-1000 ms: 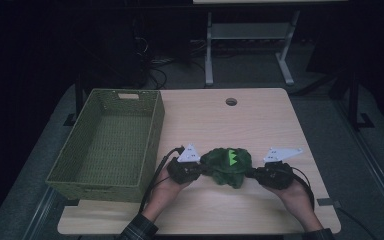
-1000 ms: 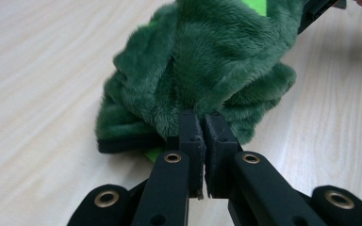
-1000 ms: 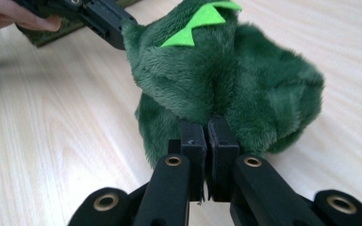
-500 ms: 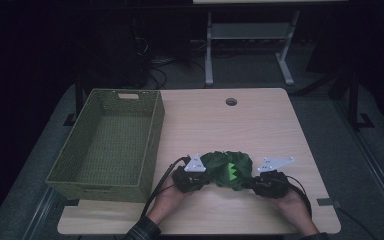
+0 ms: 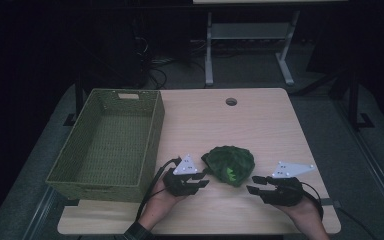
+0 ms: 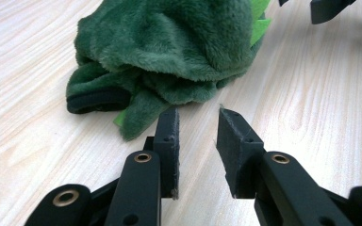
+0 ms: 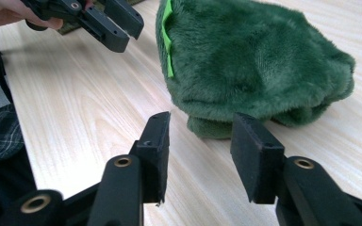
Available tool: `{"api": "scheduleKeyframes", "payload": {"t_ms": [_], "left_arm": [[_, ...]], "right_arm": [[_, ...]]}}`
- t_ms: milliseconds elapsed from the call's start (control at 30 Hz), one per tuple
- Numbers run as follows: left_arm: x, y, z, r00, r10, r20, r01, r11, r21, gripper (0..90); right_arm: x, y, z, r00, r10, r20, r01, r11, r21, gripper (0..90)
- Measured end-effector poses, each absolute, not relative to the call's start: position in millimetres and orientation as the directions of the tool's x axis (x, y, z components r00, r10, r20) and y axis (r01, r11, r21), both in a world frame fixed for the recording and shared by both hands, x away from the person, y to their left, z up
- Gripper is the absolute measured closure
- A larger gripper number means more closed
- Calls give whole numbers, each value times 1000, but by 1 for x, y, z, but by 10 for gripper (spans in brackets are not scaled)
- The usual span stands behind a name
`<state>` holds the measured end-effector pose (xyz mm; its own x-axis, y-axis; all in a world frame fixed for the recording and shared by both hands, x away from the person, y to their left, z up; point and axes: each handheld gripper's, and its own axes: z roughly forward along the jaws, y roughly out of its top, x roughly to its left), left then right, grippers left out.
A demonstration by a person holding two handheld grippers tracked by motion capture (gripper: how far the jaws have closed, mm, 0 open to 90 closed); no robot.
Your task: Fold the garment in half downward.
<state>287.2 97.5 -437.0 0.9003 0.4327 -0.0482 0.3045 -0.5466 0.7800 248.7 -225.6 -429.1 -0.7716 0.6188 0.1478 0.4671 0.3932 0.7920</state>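
At the left of the high view a woven green basket [image 5: 107, 145] stands on the wooden table [image 5: 260, 125]. Right of it, in the lower middle, the left tool [image 5: 200, 181] lies just beside the cloth [image 5: 230, 164], with its jaws a little apart and nothing between them. The cloth is a soft, fluffy green heap with bright green points. At the lower right, the right tool [image 5: 252, 189] is near it, jaws apart and empty.

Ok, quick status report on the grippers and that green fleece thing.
Left gripper open, right gripper open, both empty. Green fleece garment bunched on table between them, untouched. Basket at left; nothing in the way.
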Motion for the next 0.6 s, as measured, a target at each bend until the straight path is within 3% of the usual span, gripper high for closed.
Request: {"api": "scheduleKeyframes", "payload": {"t_ms": [133, 300, 600], "left_arm": [[292, 100, -427, 896, 441, -45, 301, -530, 793, 746], [304, 94, -410, 899, 436, -40, 288, -520, 804, 879], [340, 62, -401, 891, 450, -54, 305, -507, 806, 896]], "right_arm": [[250, -228, -424, -770, 619, 154, 463, 376, 803, 698], [264, -228, -417, -747, 650, 138, 465, 364, 807, 888], [298, -215, -416, -734, 672, 103, 479, 404, 780, 899]]}}
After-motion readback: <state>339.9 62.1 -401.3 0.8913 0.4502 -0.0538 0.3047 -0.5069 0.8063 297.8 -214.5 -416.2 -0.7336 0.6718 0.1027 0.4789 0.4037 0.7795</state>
